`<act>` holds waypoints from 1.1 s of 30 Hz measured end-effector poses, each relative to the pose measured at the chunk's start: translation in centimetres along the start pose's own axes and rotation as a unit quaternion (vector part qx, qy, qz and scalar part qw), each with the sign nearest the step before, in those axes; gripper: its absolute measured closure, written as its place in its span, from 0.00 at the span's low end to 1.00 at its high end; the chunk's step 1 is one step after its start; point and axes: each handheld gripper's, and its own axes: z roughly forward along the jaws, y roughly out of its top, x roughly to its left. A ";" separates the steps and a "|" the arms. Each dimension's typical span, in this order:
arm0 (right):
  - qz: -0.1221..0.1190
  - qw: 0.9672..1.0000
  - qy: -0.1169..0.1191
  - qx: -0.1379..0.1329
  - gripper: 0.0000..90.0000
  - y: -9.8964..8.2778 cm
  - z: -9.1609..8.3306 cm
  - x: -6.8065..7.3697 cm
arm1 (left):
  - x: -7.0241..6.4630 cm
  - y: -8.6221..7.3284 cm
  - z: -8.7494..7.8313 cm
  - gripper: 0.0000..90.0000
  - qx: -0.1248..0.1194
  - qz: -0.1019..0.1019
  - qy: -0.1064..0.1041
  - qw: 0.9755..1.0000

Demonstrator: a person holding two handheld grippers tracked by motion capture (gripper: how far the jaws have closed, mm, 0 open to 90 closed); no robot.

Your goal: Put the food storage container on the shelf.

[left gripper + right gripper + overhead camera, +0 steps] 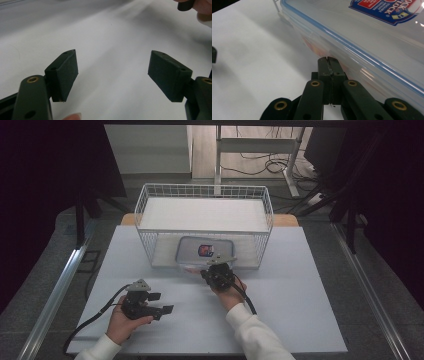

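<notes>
So there's a flat white table [300,320], matte and smooth, with a white wire basket [150,215] sitting on its far half. The basket is a rectangular grid of thin wire with a flat white board laid across its top.

Under that board sits a clear plastic box [192,251] with rounded corners. It's got a snap-on lid with a blue seal line running round the rim, and a red and blue label on top. Up close in the right gripper view the box [372,32] looks glossy and see-through, and there's something reddish-orange blurred inside; can't tell what it is.

The right gripper [214,268] is right at the near edge of the box. In its own view the right gripper [329,59] has its two black jaws pressed flat together with just a seam between them and nothing in there. The tips look to be up against the box wall just under the lid rim, but whether they actually touch is hard to call.

The left gripper [161,303] sits low on the near left of the table, well apart from the box. Its matte black block-shaped pads [65,72] are spread wide with only bare table between them, so the left gripper [112,75] is holding nothing.
</notes>
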 end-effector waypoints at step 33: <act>0.038 0.998 -0.050 -0.014 0.99 1.3 1.1 -2.9 | 0.2 -0.1 0.4 0.26 0.015 0.002 -0.008 1.000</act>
